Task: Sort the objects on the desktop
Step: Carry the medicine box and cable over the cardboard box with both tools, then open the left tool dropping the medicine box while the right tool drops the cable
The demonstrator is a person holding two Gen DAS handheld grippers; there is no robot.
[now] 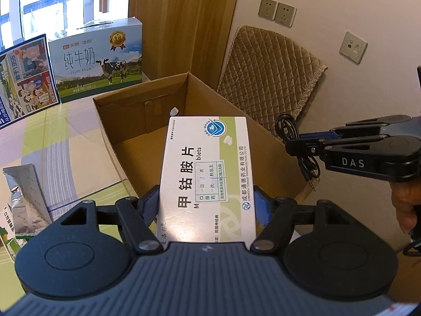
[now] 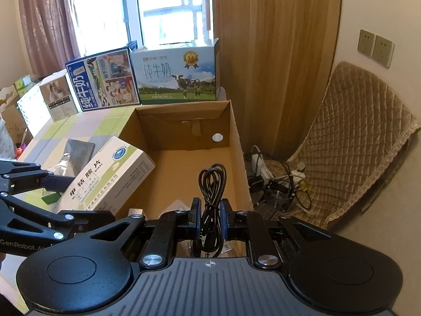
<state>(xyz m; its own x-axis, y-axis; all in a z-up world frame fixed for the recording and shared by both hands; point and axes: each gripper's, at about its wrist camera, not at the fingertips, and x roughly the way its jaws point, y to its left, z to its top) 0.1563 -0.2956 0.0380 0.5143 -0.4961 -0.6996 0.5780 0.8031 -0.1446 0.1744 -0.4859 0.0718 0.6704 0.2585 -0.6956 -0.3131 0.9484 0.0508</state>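
Left hand-held gripper [image 1: 208, 205] clamps "甲钴胺片" medicine box [image 1: 208, 173]; right hand-held gripper [image 2: 210, 220] pinches black cable [image 2: 211, 184].

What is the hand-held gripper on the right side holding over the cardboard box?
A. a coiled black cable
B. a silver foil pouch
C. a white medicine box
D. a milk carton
A: the right hand-held gripper is shut on a coiled black cable above the open cardboard box, while the white medicine box sits in the left hand-held gripper.
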